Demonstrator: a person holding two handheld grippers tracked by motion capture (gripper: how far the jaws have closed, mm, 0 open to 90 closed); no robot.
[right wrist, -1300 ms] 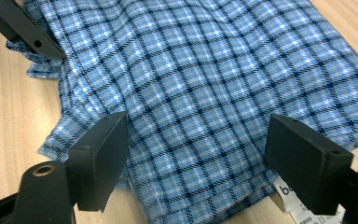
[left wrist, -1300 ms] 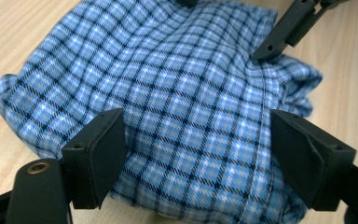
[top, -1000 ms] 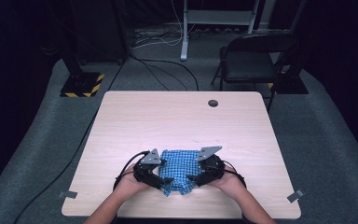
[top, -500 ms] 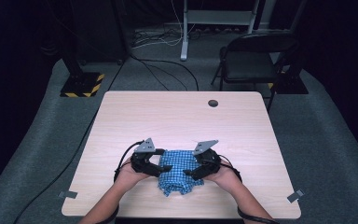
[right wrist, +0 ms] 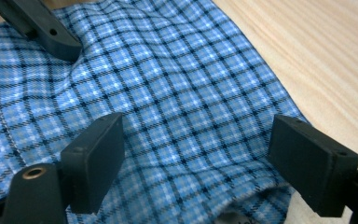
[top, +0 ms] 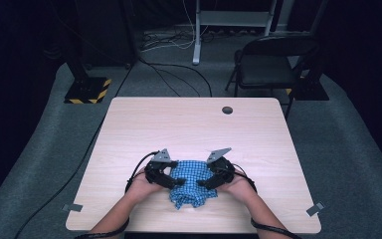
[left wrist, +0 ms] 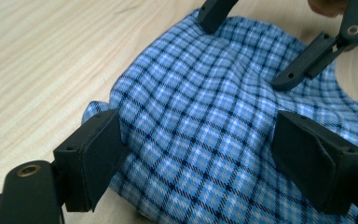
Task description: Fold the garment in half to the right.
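Left claw (top: 171, 180) and right claw (top: 205, 182) both spread apart, jaws straddling the bunched blue checked cloth (top: 191, 181). Nothing clamped. Cloth sits near the table (top: 189, 124) front edge.

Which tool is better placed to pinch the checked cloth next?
Left, narrowly: the left tool straddles a raised fold of the blue checked cloth. The right tool, also open, sits over flatter fabric.

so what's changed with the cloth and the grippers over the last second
Both grippers, left and right, have moved a little away from the near table edge and closer together. The blue checked cloth between them, flatter a second ago, is now bunched up. Both sets of jaws stand open around its folds. The table is unchanged.
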